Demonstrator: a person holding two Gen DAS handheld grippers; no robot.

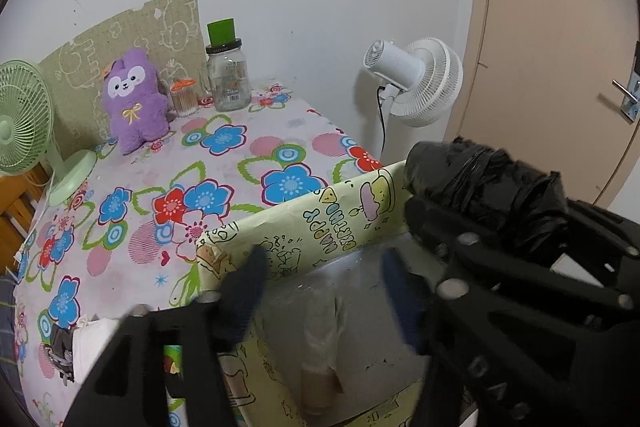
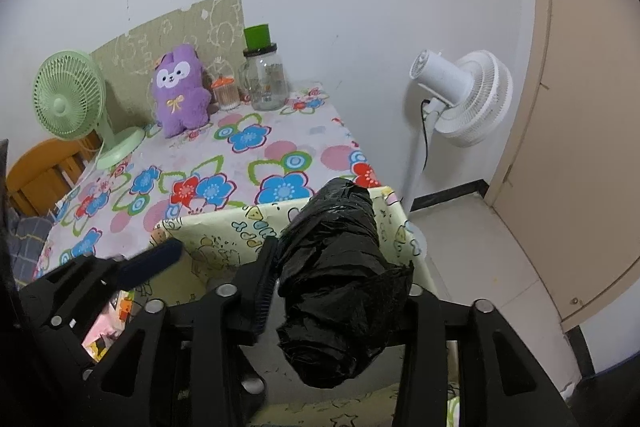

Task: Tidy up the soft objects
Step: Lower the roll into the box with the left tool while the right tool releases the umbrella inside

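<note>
A black plastic bundle (image 2: 340, 283) is gripped between the jaws of the right gripper (image 2: 336, 291) and held over the far right corner of the patterned box (image 1: 320, 227); lowering and release are judged next. The left gripper (image 1: 320, 291) is poised over the box interior, jaws wide and empty. A purple plush toy (image 1: 134, 99) is left at the table's (image 1: 248, 147) far edge.

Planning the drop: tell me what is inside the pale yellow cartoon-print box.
Inside the pale yellow cartoon-print box: a shiny clear-plastic lining and a pale beige item. The black gripper arms cover its near corners.
</note>
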